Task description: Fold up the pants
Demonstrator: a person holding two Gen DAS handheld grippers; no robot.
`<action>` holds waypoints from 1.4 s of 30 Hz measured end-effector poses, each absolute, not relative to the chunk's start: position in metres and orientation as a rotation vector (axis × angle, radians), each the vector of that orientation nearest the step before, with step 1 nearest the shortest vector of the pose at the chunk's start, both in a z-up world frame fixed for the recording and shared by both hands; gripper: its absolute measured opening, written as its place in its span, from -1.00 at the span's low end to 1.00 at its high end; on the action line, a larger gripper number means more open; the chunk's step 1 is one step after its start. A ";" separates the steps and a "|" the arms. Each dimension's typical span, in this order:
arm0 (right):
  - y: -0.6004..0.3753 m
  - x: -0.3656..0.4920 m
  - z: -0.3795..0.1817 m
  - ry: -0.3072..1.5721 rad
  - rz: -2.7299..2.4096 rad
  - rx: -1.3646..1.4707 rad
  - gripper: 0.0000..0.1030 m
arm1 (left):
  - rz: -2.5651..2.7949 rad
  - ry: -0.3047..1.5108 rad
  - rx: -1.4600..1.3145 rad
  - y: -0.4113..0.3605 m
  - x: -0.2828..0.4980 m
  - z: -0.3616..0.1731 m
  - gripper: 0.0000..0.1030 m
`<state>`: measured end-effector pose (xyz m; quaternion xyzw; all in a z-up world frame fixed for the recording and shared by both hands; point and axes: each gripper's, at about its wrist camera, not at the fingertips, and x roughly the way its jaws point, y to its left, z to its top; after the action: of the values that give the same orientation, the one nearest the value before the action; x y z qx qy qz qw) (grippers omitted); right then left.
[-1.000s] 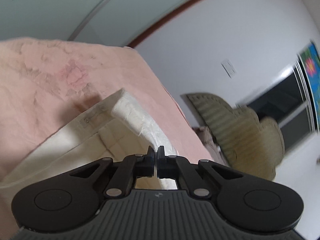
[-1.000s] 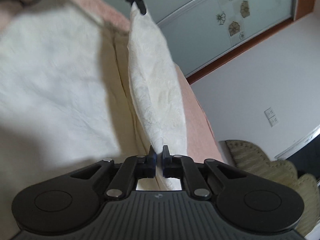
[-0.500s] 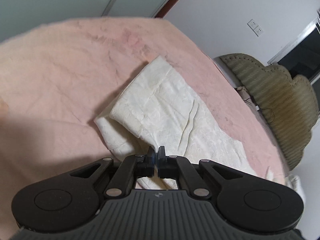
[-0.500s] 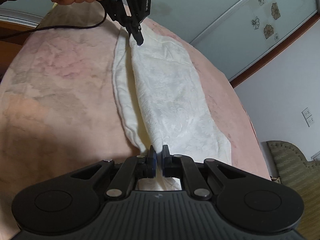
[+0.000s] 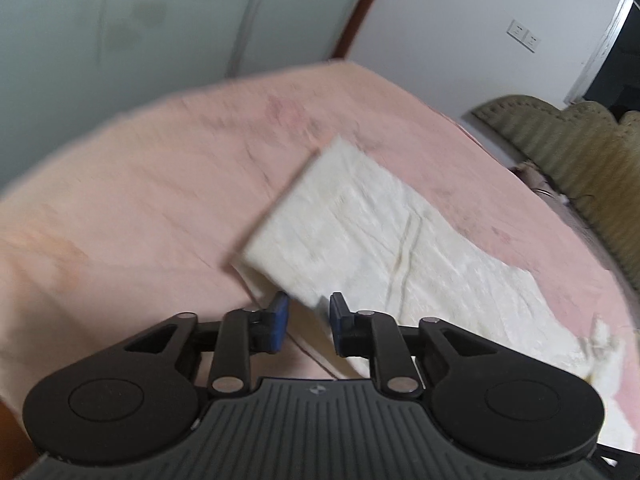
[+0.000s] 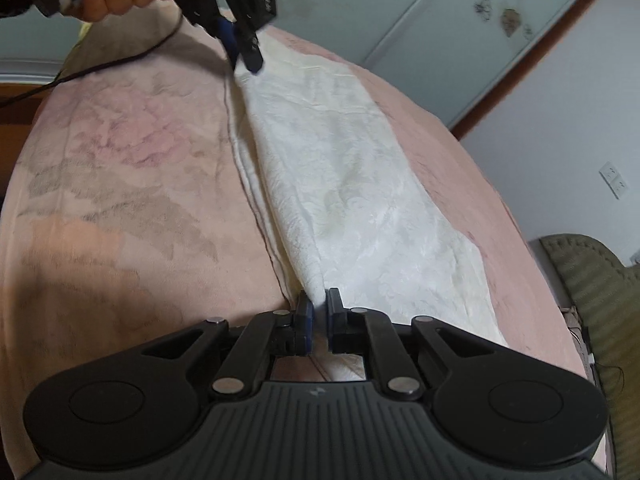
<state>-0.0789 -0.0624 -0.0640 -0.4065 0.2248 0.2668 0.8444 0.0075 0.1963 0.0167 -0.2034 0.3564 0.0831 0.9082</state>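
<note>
The white pants point(image 6: 344, 184) lie folded lengthwise on the pink bed. In the left wrist view the pants point(image 5: 376, 232) lie flat, their near edge just past my left gripper point(image 5: 307, 312), whose jaws stand apart with the fabric free between them. My right gripper point(image 6: 318, 308) has its jaws close together around a fold at the pants' near end. The left gripper also shows in the right wrist view point(image 6: 244, 52), at the pants' far end, held by a hand.
The pink bedspread point(image 6: 120, 184) covers the whole bed. An olive padded headboard point(image 5: 580, 152) stands at the right. A sliding wardrobe door point(image 5: 160, 20) and a white wall with a socket point(image 5: 522, 36) lie beyond the bed.
The pants were lowered from hanging between the grippers to lying flat on the bed. My left gripper has opened and let go of the fabric. The right jaws have parted slightly.
</note>
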 end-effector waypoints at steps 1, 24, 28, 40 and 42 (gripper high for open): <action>-0.063 -0.082 -0.060 0.475 0.567 -0.855 -0.83 | 0.188 0.712 -0.400 0.195 0.003 0.024 -0.42; -0.311 -0.077 -0.038 0.801 -0.074 -0.069 -0.75 | -0.691 0.796 -0.134 -0.047 0.063 -0.010 0.37; -0.313 -0.054 -0.010 0.691 -0.121 -0.060 -0.73 | -0.710 0.834 -0.142 -0.068 0.071 -0.027 0.37; -0.380 0.193 -0.010 0.721 -0.288 0.080 0.60 | -0.804 0.684 0.083 -0.123 0.048 -0.049 -0.28; -0.383 0.216 -0.025 0.780 -0.305 0.101 0.60 | -0.813 0.680 0.069 -0.125 0.051 -0.052 -0.30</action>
<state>0.2164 -0.3825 -0.0252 0.0489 0.3786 -0.1480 0.9123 0.0509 -0.1246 -0.0520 0.0331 0.3242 -0.3879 0.8622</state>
